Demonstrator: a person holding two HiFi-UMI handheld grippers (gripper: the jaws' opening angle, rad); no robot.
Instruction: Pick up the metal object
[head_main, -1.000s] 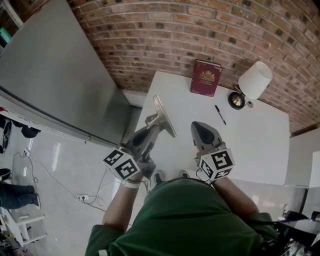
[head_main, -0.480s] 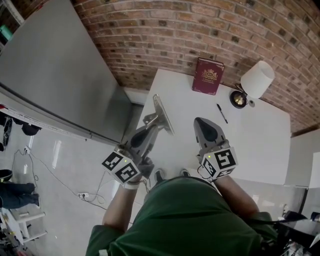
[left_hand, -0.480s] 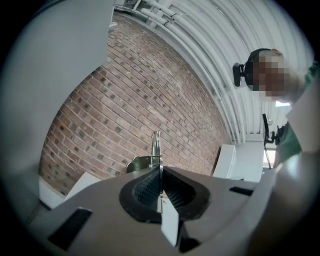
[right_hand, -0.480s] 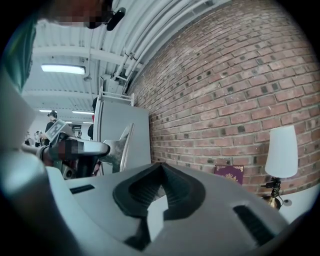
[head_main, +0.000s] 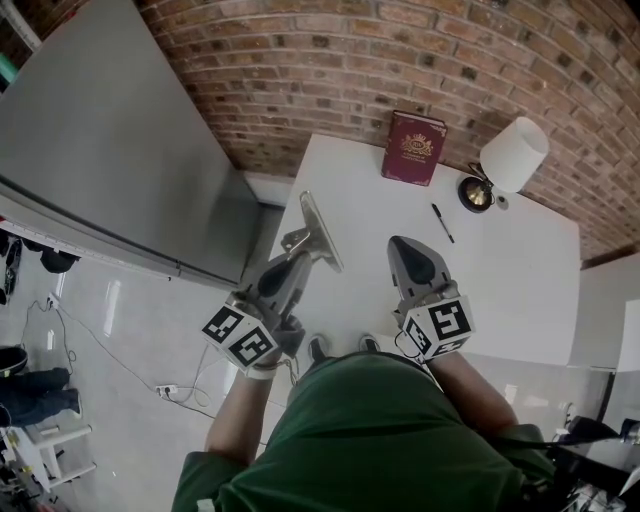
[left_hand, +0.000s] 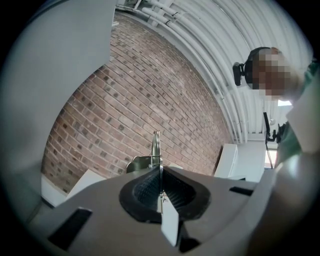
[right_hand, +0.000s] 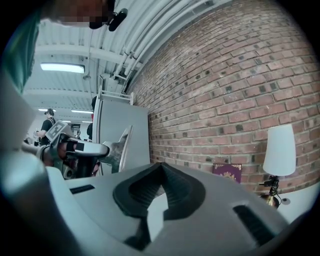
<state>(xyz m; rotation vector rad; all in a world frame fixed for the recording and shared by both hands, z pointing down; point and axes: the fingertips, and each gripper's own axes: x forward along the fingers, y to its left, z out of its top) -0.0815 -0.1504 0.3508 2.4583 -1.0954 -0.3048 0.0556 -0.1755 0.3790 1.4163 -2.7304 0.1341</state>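
Little moves since the earlier frame: left gripper (head_main: 300, 256) only rolls slightly, jaws clenched on the metal object (head_main: 322, 232), which juts edge-on just beyond its tips, seemingly clear of the table (head_main: 510, 290). Right gripper (head_main: 410, 252) alongside, closed, empty. Judgement: pick-up essentially done.

Head cam sits high, faces steeply down on table (head_main: 520, 270) w/ brick wall (head_main: 330, 60) beyond. Left gripper view rides left tool (head_main: 303, 252), right gripper view rides right tool (head_main: 400, 246); both look close along own tips, level, at that wall. Head & right views share book (head_main: 413, 148) + lamp (head_main: 513, 153).
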